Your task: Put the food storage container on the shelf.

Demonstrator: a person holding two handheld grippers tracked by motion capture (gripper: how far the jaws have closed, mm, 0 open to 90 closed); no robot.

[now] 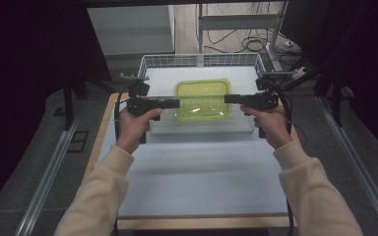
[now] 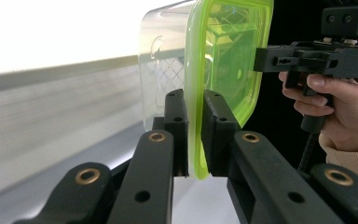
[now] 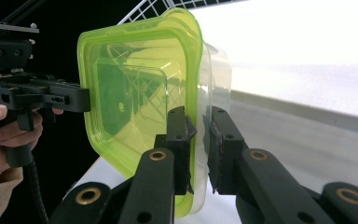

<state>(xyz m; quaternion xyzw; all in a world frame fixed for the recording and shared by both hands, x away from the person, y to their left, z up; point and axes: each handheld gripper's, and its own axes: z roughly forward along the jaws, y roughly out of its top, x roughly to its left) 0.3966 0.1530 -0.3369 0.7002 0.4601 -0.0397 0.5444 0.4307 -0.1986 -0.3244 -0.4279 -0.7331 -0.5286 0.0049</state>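
**Both grippers clamped on lidded green container over the basket**

Left gripper (image 1: 173,103) grips the left edge of the container (image 1: 203,100); right gripper (image 1: 231,99) grips the opposite edge. Container sits between the two, level, green lid (image 2: 228,56) on top, clear tub (image 2: 161,70) under it.

Left gripper view: its two black jaws pinch the lid rim and tub lip, one jaw each side of the rim, pads pressing on it. Beyond the container, the other gripper is at the far edge with the person's right hand (image 2: 326,100) on its handle.

Right gripper view: same clamp, jaws closed on the lid rim (image 3: 193,70) and tub wall. Person's left hand (image 3: 2,128) and its gripper at the far side.

High view: container is above the white wire basket (image 1: 150,61), which stands on the white table (image 1: 202,172) just ahead of both grippers. Whether the tub touches the basket floor I can't tell. Cream sleeves (image 1: 103,182) come in from the near edge.
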